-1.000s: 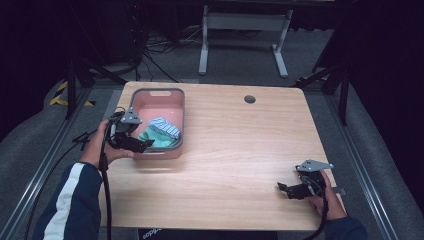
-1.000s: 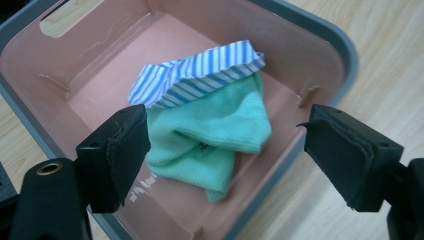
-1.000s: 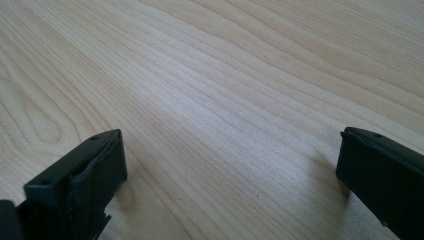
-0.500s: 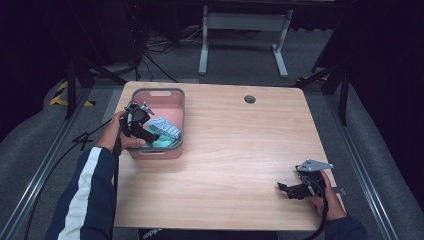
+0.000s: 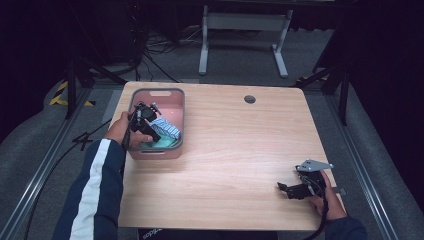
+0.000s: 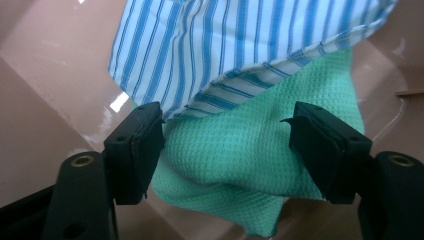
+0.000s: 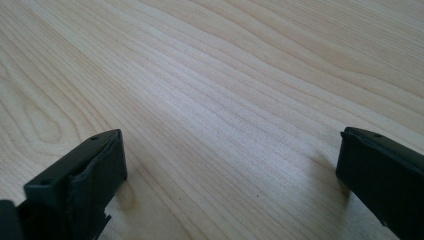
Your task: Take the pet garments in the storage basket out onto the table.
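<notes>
A pink bin [image 5: 159, 92] stands at the table's back left. Inside it a blue-and-white striped cloth [image 5: 166, 127] lies over a green waffle-weave cloth [image 5: 162, 143]. My left gripper [image 5: 152, 132] reaches down into the bin. In the left gripper view its jaws have just been closing and stand apart on either side of a fold of the green cloth [image 6: 235, 165], under the striped cloth's [image 6: 235, 45] edge. The pads do not visibly press on it. My right gripper [image 5: 286, 189] rests open near the table's front right, with bare wood [image 7: 225, 75] between its jaws.
The wooden table [image 5: 240, 145] has a round cable hole [image 5: 249, 99] near its back edge. A metal stand [image 5: 240, 30] and loose cables lie on the floor behind the table. The bin's pink wall [image 6: 50, 75] sits close beside the left jaw.
My left hand has moved from the bin's left rim over the bin and sunk down among the cloths. The right hand and its gripper have stayed put.
</notes>
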A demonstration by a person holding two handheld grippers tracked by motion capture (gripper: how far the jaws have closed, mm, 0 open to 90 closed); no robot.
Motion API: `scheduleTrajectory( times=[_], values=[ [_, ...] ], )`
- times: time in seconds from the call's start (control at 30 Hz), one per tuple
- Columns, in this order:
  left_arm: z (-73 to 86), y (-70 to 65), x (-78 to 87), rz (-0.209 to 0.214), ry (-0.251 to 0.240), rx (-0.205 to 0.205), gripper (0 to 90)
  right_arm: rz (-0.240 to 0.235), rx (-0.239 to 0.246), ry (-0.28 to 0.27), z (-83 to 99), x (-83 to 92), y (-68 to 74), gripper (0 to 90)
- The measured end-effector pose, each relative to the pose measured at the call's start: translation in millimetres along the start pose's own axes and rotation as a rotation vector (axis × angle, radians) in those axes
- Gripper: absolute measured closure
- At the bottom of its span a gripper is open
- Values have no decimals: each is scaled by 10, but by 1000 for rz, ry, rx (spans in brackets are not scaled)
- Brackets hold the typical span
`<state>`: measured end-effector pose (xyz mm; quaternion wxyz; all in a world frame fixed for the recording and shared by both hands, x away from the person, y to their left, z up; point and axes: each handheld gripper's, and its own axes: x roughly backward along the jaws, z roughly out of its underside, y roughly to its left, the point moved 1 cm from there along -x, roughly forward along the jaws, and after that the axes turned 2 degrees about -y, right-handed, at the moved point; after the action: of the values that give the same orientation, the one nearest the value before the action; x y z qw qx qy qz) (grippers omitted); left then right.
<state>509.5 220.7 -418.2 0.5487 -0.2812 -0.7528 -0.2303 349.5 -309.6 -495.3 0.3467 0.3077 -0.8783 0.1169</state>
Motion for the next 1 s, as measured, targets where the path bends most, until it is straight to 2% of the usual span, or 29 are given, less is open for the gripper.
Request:
scheduleTrajectory(
  times=[0.07, 0.2, 0.3, 0.33, 0.4, 0.5, 0.67, 0.73, 0.8, 1.0],
  values=[
    [-12, 19, -25, 7, 17, 4, 345, 0, 0, 0, 0, 0, 0, 0],
    [-48, -4, -85, -16, 78, -3, 297, 0, -1, 0, 0, 0, 0, 0],
    [-61, -15, -102, -11, 96, -10, 303, 0, 0, 0, 0, 0, 0, 0],
    [-68, -18, -113, -11, 95, -18, 342, 0, 0, 0, 0, 0, 0, 0],
    [-76, -27, -115, -4, 107, -32, 366, 0, -1, 0, 0, 0, 0, 0],
    [-84, -37, -146, -8, 123, -30, 413, 0, 0, 0, 0, 0, 0, 0],
    [-105, -53, -167, -13, 131, -35, 504, 0, 0, 0, 0, 0, 0, 0],
    [-110, -57, -159, -20, 130, -49, 554, 0, 0, 0, 0, 0, 0, 0],
    [-108, -59, -156, -8, 130, -48, 596, 0, 0, 0, 0, 0, 0, 0],
    [-111, -56, -122, -29, 111, -66, 684, 0, 0, 0, 0, 0, 0, 0]
  ],
)
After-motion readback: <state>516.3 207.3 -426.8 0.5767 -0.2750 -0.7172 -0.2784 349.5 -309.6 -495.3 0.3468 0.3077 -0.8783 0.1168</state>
